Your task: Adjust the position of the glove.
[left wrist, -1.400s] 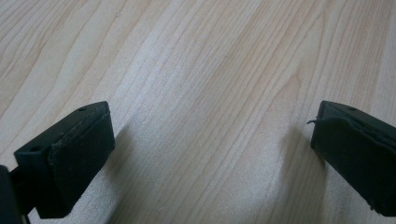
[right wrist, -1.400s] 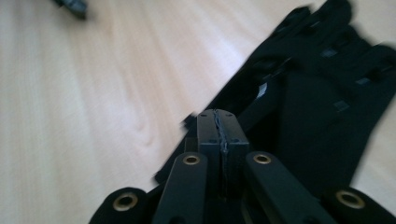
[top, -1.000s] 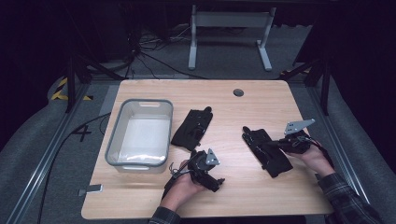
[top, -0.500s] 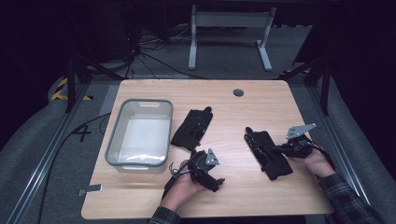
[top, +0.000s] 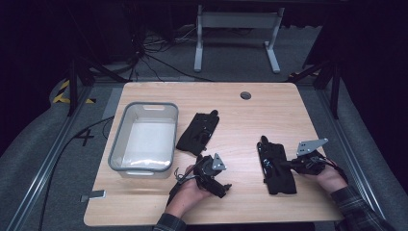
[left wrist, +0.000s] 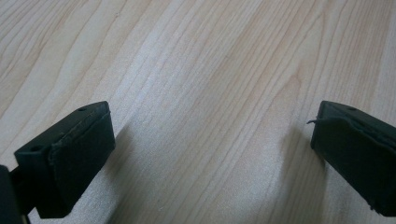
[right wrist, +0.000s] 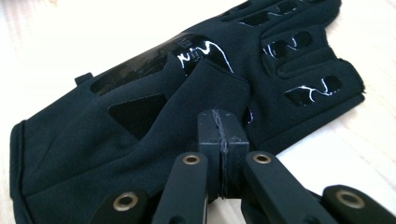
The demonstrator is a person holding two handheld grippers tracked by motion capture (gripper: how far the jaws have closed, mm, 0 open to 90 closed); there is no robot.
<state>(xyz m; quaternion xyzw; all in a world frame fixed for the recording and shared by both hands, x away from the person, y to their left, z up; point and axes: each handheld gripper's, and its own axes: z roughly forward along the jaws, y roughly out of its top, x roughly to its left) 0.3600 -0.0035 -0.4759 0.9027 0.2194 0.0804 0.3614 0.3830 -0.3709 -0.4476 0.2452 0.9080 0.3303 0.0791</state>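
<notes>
Two black gloves lie on the wooden table (top: 240, 115). One glove (top: 198, 133) rests near the middle, just right of the bin. The other glove (top: 276, 169) (right wrist: 116, 135) lies at the front right, and my right gripper (top: 289, 164) (right wrist: 223, 127) is shut on a raised fold of its fabric near the thumb. My left gripper (top: 222, 186) (left wrist: 212, 149) lies low over bare wood at the front centre, below the middle glove. It is open, with nothing between its pads (left wrist: 79, 154).
A clear plastic bin (top: 117, 142) stands at the left of the table and looks empty. A round cable hole (top: 246, 95) sits near the far edge. Beyond the table are a metal stand (top: 235, 29) and cables on the dark floor.
My right gripper has drawn slightly toward the person, and the front right glove has shifted with it. The left gripper has stayed where it was.
</notes>
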